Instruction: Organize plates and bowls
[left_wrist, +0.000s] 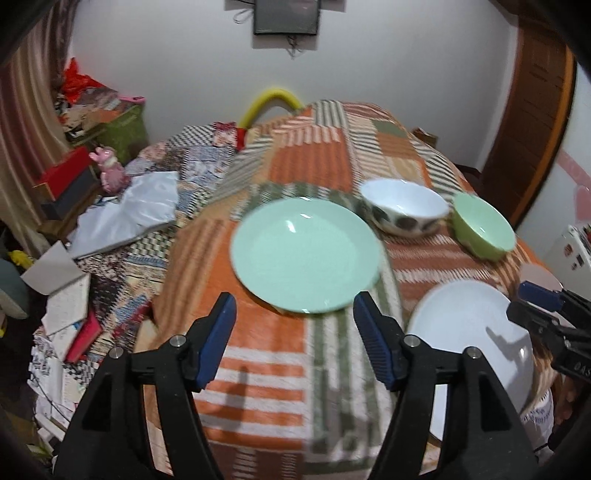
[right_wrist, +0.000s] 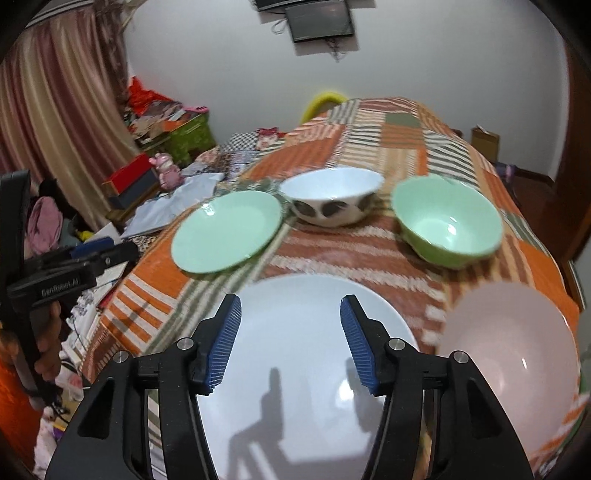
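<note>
A mint green plate (left_wrist: 304, 254) (right_wrist: 225, 230) lies on the patchwork cloth just beyond my open, empty left gripper (left_wrist: 293, 310). A white plate (left_wrist: 471, 339) (right_wrist: 306, 369) lies at the near edge, right under my open, empty right gripper (right_wrist: 290, 314). Behind them stand a white bowl with dark spots (left_wrist: 404, 206) (right_wrist: 332, 195) and a green bowl (left_wrist: 482, 227) (right_wrist: 447, 221). A pink plate (right_wrist: 509, 343) lies at the right, near the table's edge. The right gripper (left_wrist: 546, 301) shows at the right of the left wrist view, the left gripper (right_wrist: 88, 254) at the left of the right wrist view.
The table (left_wrist: 258, 354) carries an orange, white and green striped cloth. To its left, a lower surface holds papers, a grey plastic bag (left_wrist: 129, 218), boxes and a pink figurine (left_wrist: 110, 170). A yellow chair back (left_wrist: 271, 101) stands behind the table. A wooden door (left_wrist: 532, 122) is at the right.
</note>
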